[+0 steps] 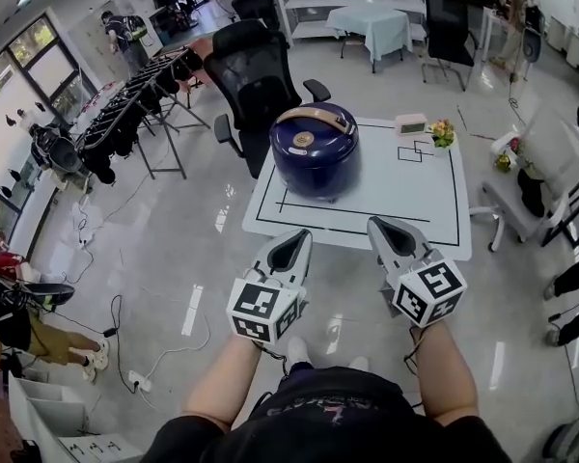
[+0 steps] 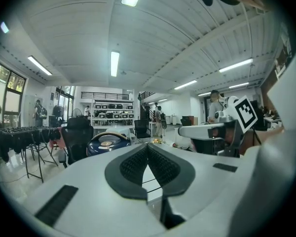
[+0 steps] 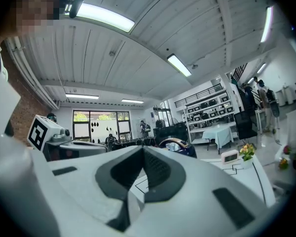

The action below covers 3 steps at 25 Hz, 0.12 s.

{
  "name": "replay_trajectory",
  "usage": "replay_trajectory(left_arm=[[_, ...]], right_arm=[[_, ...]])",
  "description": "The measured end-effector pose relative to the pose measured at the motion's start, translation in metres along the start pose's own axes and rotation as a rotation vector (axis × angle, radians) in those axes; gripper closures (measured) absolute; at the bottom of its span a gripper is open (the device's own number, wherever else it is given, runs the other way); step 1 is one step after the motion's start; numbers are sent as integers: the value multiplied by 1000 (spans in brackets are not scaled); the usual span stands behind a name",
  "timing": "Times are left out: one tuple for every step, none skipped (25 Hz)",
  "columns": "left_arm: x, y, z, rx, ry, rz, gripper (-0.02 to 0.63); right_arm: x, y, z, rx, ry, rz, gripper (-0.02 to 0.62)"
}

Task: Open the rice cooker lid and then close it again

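Note:
The dark blue rice cooker (image 1: 314, 149) with a tan handle stands lid-down on the left part of the white table (image 1: 405, 196). Both grippers hover short of the table's near edge, apart from the cooker. My left gripper (image 1: 292, 237) is shut with nothing in it, and its pads meet at the tip (image 2: 147, 146). The cooker (image 2: 107, 142) lies ahead and to the left in the left gripper view. My right gripper (image 1: 382, 225) is likewise shut and empty (image 3: 142, 149). From the right gripper view the cooker (image 3: 178, 145) shows just past the jaw tips.
A black office chair (image 1: 256, 70) stands behind the table. A small clock (image 1: 411, 123) and a flower pot (image 1: 442, 133) sit at the table's far right. Racks of black gear (image 1: 125, 114) line the left, a white chair (image 1: 536, 177) the right; cables (image 1: 125, 326) cross the floor.

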<state>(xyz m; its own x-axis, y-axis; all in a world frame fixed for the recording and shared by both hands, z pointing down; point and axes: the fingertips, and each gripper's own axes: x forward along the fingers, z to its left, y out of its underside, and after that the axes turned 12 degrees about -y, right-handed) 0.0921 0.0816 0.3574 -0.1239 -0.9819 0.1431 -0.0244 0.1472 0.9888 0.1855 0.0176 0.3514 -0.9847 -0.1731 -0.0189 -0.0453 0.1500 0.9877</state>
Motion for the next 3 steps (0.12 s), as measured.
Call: replay_trajectory(left_arm=[[1,1,0,-2,1,0,603],[1,1,-1,-3,2,0,603],[2,2,-2,-5,3,1,603]], right_arm=[[1,0,0,-1,-1,2,595],[1,1,-1,-1,-1,3,594],[2,1,-1,-2,-1,5,595]])
